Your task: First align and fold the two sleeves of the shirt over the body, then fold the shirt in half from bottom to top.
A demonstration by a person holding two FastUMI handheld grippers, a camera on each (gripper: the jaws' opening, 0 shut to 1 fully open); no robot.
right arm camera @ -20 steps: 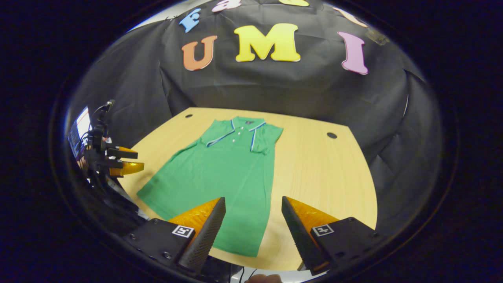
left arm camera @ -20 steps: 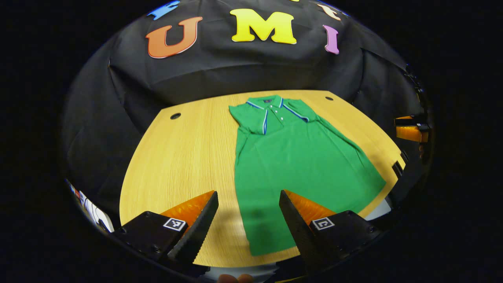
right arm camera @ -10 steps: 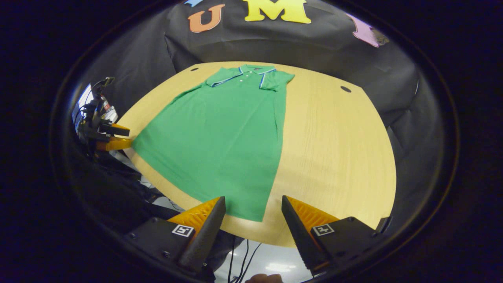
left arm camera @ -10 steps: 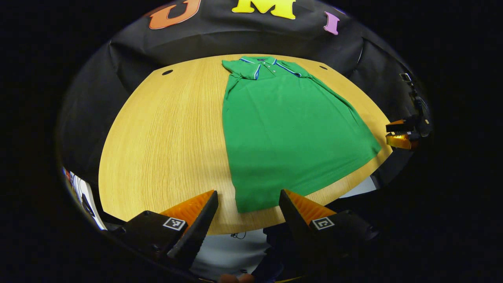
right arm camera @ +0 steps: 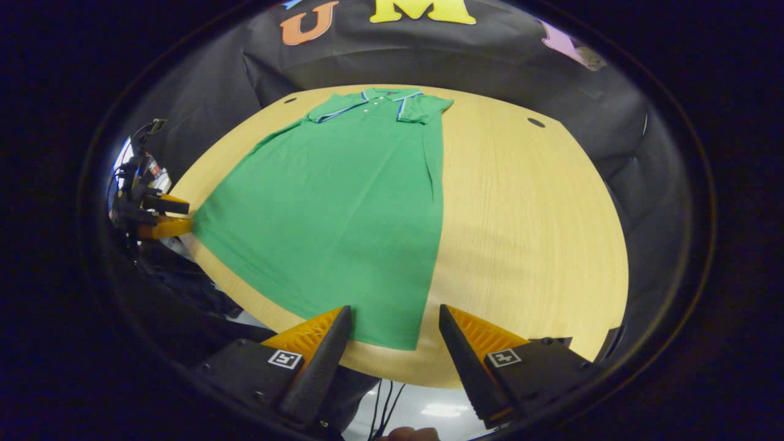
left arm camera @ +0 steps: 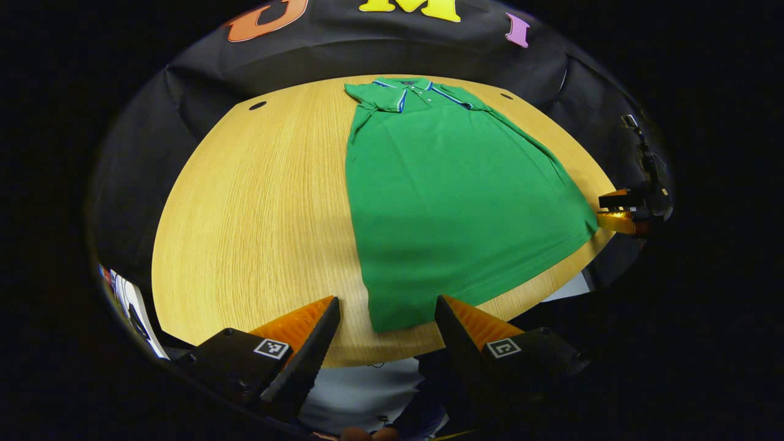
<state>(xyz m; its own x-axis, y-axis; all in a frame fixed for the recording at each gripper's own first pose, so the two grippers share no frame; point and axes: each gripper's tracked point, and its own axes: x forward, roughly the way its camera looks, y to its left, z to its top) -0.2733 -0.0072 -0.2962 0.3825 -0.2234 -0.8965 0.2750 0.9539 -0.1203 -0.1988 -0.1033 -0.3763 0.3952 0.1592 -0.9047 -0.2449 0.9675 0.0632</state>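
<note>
**Inspector:** Nearest first. Both sets of jaws?

**Observer:** The left gripper (left arm camera: 387, 318) stands with jaws wide apart, holding nothing, poised off the near edge of the tabletop (left arm camera: 257, 202). The right gripper (right arm camera: 395, 327) is the same: jaws spread, empty, at the near edge.

**Inspector:** And the shirt?

**Observer:** The green shirt (left arm camera: 453, 196) lies flat on the tabletop, sleeves appearing already folded in. Its long axis runs straight away from the jaws: hem nearest, collar (left arm camera: 407, 89) at the far end.

**Inspector:** Which corner for which hand?

**Observer:** The hem's left corner (left arm camera: 383, 321) sits just ahead of the left gripper's gap; the hem's right corner (right arm camera: 398, 340) sits just ahead of the right's. Neither is nearer, I judge. The bottom-to-top fold is not yet begun.
</note>
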